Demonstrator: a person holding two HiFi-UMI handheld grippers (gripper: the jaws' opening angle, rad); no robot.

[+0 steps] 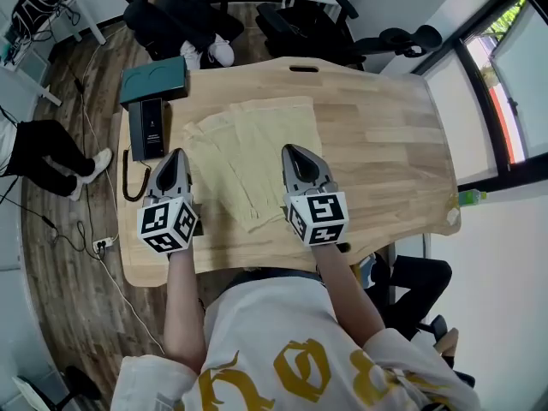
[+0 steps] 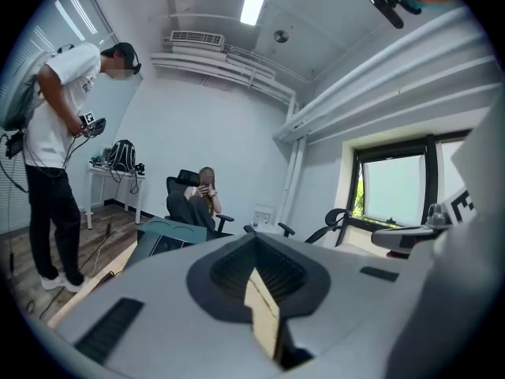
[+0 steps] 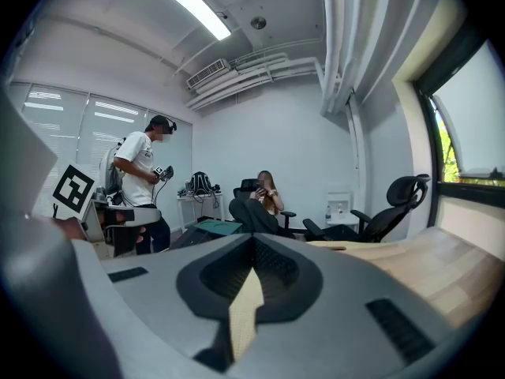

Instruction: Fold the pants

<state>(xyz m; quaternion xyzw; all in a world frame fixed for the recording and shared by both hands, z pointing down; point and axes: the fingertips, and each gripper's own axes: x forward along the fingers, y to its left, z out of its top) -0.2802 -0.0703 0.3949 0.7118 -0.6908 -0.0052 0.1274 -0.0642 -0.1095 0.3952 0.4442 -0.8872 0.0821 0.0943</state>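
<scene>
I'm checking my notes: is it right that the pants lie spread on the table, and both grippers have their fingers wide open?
Not quite: the fingers of the left gripper and the right gripper are shut, not wide open, as the two gripper views show. The pants do lie spread on the table.

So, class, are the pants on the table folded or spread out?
Folded, at least partly: the pants lie on the table as a compact layered patch, one edge overlapping another, no separate legs showing.
</scene>
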